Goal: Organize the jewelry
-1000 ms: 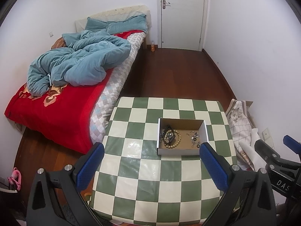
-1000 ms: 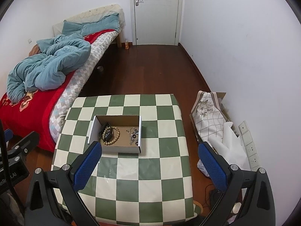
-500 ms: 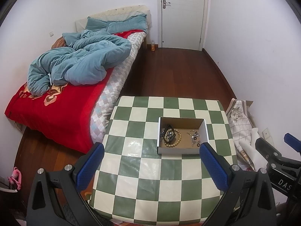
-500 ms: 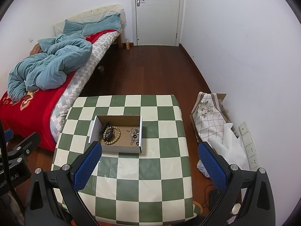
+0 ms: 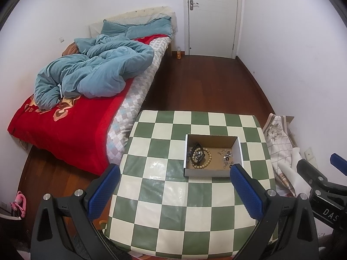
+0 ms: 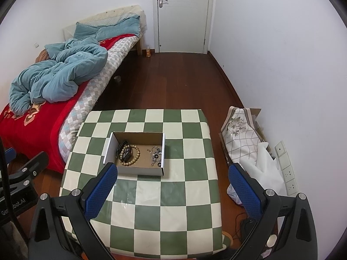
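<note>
An open cardboard box (image 5: 212, 174) (image 6: 138, 170) stands on a green and white checkered table (image 5: 173, 195) (image 6: 169, 195). Inside lie a wooden bead bracelet (image 5: 203, 165) (image 6: 131, 162), a dark item beside it (image 5: 196, 147) (image 6: 122, 146) and a pile of small silver pieces (image 5: 226, 157) (image 6: 156, 153). My left gripper (image 5: 174, 170) is open and empty, high above the table's near side. My right gripper (image 6: 172, 170) is open and empty, also high above the table. Each gripper shows at the edge of the other's view.
A bed (image 5: 71, 127) with a red blanket and a blue duvet stands left of the table. A floral fabric bag (image 6: 243, 138) and white cloth lie on the wooden floor to the right, by wall sockets (image 6: 288, 173). A closed white door (image 6: 182, 15) is at the far end.
Both grippers have drifted slightly; the table and box sit a touch higher in both views. The jaws stay open and nothing in the box has moved.
</note>
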Demonstrator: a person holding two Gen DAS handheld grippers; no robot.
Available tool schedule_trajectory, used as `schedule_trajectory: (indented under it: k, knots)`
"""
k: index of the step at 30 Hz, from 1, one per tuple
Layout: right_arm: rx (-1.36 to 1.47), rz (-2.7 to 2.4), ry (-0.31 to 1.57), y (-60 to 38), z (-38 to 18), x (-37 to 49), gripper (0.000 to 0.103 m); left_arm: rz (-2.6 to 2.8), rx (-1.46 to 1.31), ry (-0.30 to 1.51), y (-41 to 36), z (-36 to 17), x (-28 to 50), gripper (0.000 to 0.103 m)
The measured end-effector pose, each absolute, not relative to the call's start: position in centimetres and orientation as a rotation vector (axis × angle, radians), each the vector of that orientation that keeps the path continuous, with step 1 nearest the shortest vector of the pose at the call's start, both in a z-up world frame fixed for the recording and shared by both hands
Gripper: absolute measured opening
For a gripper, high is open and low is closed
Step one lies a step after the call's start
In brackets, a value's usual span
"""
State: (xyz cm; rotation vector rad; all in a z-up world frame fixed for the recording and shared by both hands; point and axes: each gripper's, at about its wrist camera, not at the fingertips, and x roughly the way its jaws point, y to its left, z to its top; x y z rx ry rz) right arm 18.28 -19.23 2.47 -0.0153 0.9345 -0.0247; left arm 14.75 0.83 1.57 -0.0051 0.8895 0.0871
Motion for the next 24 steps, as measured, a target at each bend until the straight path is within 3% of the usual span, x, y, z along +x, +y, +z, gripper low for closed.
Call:
schedule_trajectory:
  k: [24]
  knots:
    - [-0.018,-0.027,0.932,-19.18,2.69,17.89,0.103,0.073,0.0,0.872,0.77,2.17,14.15,0.103]
